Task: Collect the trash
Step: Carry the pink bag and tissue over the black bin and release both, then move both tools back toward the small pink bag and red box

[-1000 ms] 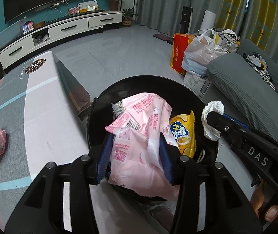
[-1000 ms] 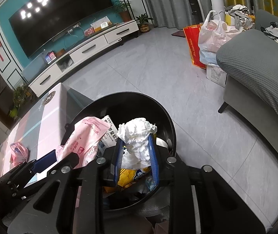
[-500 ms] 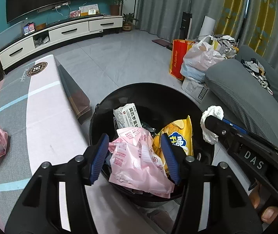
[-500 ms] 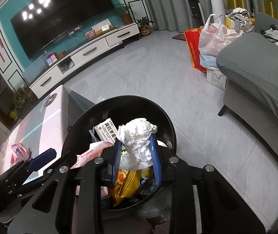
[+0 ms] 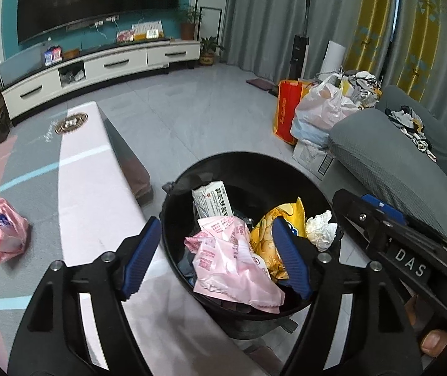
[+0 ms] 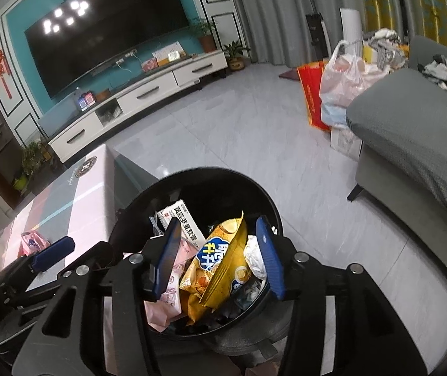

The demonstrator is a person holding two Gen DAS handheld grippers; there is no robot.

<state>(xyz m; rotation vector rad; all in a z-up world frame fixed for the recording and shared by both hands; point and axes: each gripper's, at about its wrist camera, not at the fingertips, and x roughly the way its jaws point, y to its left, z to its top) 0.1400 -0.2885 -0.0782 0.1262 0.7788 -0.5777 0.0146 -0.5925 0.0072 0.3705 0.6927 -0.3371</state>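
Both grippers are hovering over the black bin (image 5: 248, 169), which is standing on the floor just beside the long edge of the worktop (image 5: 91, 194). The left gripper (image 5: 217, 253) is opening its jaws wide with nothing pressed between the pads — the pink wrapper (image 5: 236, 263) is lying below them, draped over the bin's near rim. The right gripper (image 6: 220, 260) is also opening; the crumpled tissue (image 6: 254, 257) is resting inside the bin against the right pad, apparently released, beside the yellow snack bag (image 6: 220, 263).

The next piece of trash appears to be the pink bag (image 5: 3, 232), lying on the worktop near its left edge, well apart from the bin. It is lying to the left of both grippers, so the left hand is the nearer. The bag is a slumped bundle, its longer dimension running roughly toward the camera — no clear pointing end is showing.
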